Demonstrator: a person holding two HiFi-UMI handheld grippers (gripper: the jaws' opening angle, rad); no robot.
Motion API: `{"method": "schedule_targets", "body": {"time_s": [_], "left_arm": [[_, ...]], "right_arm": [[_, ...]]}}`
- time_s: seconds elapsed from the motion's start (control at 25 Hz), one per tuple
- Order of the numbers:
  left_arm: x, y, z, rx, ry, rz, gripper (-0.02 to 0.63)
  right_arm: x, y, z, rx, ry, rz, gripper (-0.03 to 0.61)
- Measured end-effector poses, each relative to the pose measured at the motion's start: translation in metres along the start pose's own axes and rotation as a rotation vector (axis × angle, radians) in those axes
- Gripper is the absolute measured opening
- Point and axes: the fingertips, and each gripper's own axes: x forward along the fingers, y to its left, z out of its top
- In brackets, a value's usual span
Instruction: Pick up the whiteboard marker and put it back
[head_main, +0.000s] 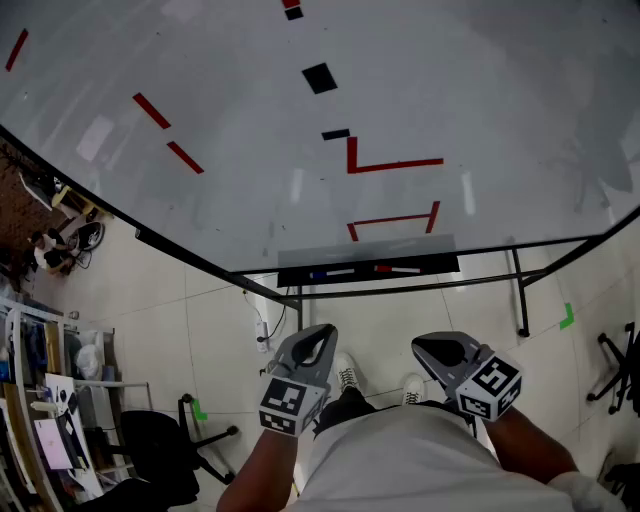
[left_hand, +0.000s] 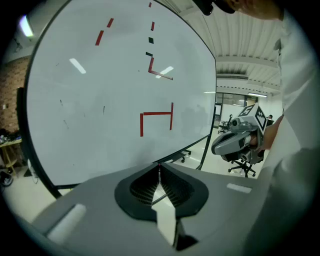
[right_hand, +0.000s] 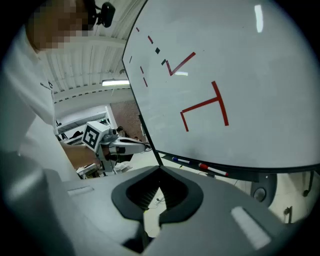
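A red-capped whiteboard marker (head_main: 396, 268) and a blue-capped one (head_main: 329, 272) lie in the dark tray (head_main: 430, 265) under the big whiteboard (head_main: 240, 110). In the right gripper view the red marker (right_hand: 212, 169) and the blue marker (right_hand: 181, 160) show on the same ledge. My left gripper (head_main: 322, 332) and right gripper (head_main: 432, 346) hang close to the person's body, well short of the tray. Both are shut and hold nothing. The left gripper (left_hand: 159, 165) points at the board's lower edge, and the right gripper (right_hand: 160, 170) points below the tray.
The whiteboard's black stand legs (head_main: 520, 300) reach onto the tiled floor. An office chair (head_main: 165, 440) and cluttered shelves (head_main: 40, 400) stand at the left, another chair base (head_main: 615, 365) at the right. Green tape marks (head_main: 567, 317) lie on the floor.
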Motion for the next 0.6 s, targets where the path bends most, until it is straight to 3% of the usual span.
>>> {"method": "schedule_targets", "body": {"time_s": [0.28, 0.6], "left_arm": [[0.015, 0.055, 0.003, 0.106, 0.023, -0.074, 0.025], [0.032, 0.078, -0.013, 0.224, 0.090, -0.202, 0.037]], "right_arm": [[0.046, -0.003, 0.012, 0.001, 0.009, -0.091, 0.002], [0.084, -0.014, 0.043, -0.040, -0.002, -0.201, 0.002]]}}
